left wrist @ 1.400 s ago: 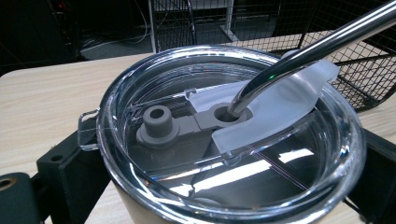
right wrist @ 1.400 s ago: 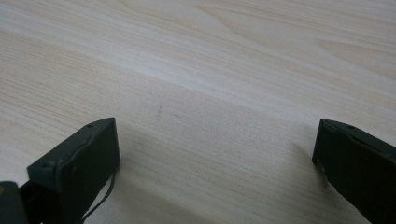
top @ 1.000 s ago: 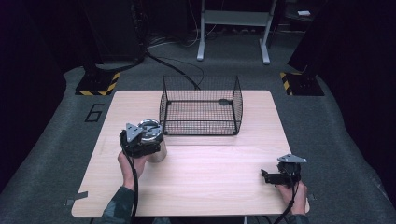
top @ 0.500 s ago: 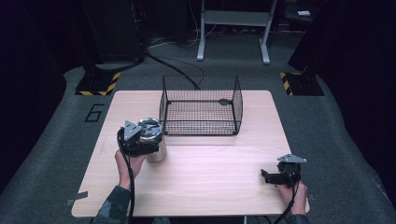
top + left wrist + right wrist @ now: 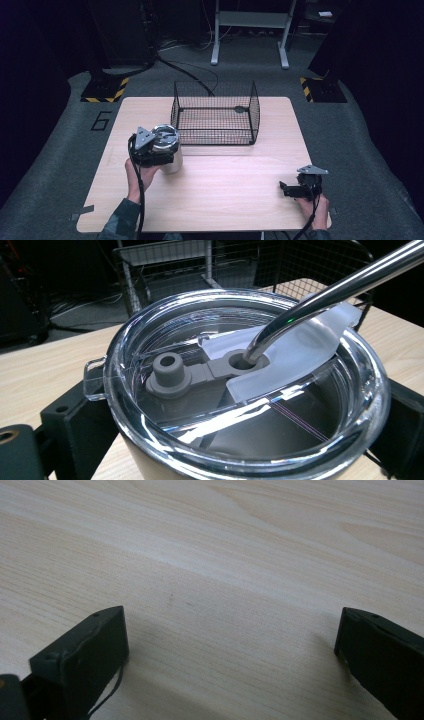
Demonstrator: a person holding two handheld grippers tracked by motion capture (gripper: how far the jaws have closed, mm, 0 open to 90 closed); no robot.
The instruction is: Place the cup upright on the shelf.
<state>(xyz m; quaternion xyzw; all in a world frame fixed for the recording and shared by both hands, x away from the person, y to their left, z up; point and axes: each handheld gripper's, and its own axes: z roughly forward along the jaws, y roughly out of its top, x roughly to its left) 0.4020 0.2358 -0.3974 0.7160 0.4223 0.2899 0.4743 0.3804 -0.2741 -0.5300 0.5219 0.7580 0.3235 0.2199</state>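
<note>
Our left claw (image 5: 161, 152) is clenched on the tumbler (image 5: 167, 147), its jaws pressed against either side of the body just under the clear lid (image 5: 240, 385), as the left claw's own camera shows. The tumbler stands upright toward the left edge of the desk (image 5: 225, 200), just beside the near left corner of the wire basket (image 5: 215, 115) and apart from its mesh. A metal straw (image 5: 330, 290) rises through the lid's slot and leans toward the basket.

Our right claw (image 5: 286, 189) is released, jaws spread wide and holding nothing, resting low near the near right corner of the desk, well apart from the tumbler.

We judge the step in hand to be carrying the tumbler, most likely up and over into the basket. To do it well we should keep the grip firm below the lid, since the smooth wall could slip, and keep the tumbler upright so the straw does not swing. We would lift until its base is above the top wire before moving sideways, mind the straw tip against the mesh, then lower it straight onto the basket floor and let go only when it stands settled. The right claw can stay where it is, out of the way.
</note>
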